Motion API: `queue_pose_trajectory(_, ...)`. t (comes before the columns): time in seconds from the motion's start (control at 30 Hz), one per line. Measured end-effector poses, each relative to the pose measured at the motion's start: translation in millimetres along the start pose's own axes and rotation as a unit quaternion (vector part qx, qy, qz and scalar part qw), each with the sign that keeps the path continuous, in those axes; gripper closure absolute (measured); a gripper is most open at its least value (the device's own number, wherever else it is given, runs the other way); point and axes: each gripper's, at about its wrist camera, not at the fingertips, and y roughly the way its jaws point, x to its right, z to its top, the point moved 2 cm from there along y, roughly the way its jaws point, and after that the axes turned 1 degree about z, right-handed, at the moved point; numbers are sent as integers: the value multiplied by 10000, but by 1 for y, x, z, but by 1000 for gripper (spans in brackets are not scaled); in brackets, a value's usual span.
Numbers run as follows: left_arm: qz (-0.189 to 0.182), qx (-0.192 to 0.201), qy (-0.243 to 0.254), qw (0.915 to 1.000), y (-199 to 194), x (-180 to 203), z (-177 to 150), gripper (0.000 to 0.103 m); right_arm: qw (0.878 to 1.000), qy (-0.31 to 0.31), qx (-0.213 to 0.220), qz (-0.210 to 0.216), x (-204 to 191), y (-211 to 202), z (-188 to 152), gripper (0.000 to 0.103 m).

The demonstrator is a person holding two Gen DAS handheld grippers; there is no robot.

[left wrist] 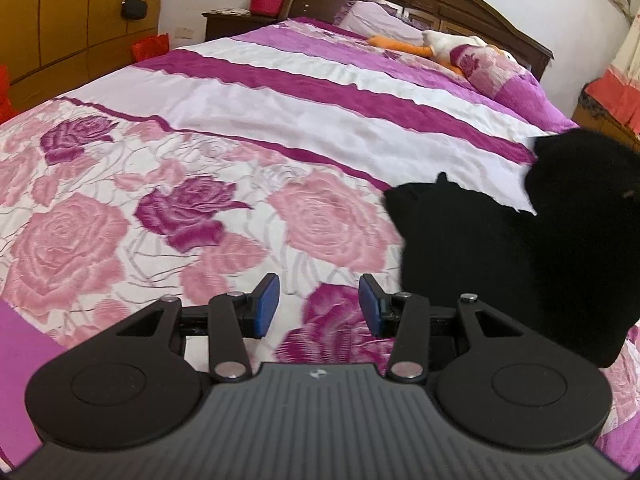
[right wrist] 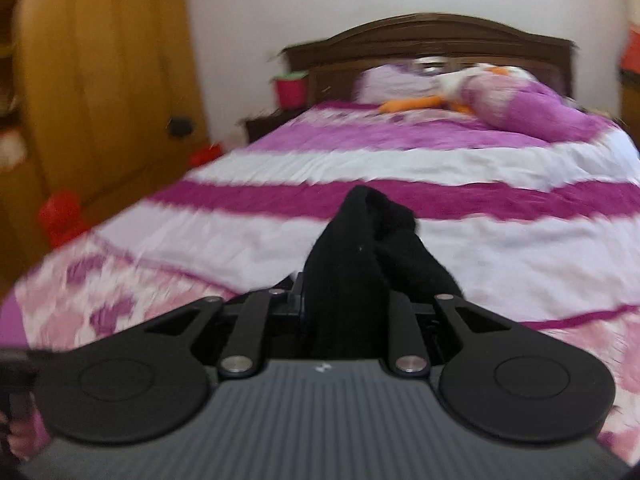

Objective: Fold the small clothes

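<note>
Right wrist view: my right gripper pinched the black garment above the bed; left gripper, fingers spread, needed a free edge next.

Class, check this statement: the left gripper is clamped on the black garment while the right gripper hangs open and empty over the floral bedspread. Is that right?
The grippers are swapped. The right wrist view shows the right gripper shut on the black garment. The left wrist view shows the left gripper open and empty over the floral bedspread, with the garment beside it.
</note>
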Motion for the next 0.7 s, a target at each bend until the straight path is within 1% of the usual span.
queue_pose_trajectory(0.13,-13,4,-185,9998,-2,-18,-5,53,9958,-722,-566,62,-53,45,-30,81)
queue_pose_trajectory(0.2,-39,-15,-239,9997,-1,-26,-8,53,9923,-929,-816,11,-66,64,-49,81)
queue_pose_trajectory(0.23,-48,-17,-252,9997,-1,-29,-10,53,9911,-1003,-870,-19,-71,67,-57,81)
queue_pose_trajectory(0.33,-60,-28,-272,9996,1,-38,-13,53,9881,-1287,-832,-124,-82,70,-70,81)
queue_pose_trajectory(0.47,-104,-8,-363,9993,4,-48,-14,53,9879,-1328,-784,-182,-85,65,-63,81)
queue_pose_trajectory(0.53,-148,32,-399,9991,4,-52,-13,53,9889,-1381,-505,-235,-91,57,-52,81)
queue_pose_trajectory(0.6,-132,58,-425,9990,3,-56,-12,53,9830,-1789,-271,-300,-105,50,-41,81)
queue_pose_trajectory(0.63,-114,63,-448,9989,3,-58,-11,53,9777,-2057,-321,-275,-114,50,-40,81)
queue_pose_trajectory(0.7,-89,64,-512,9986,3,-60,-8,53,9667,-2460,-680,-179,-129,59,-48,81)
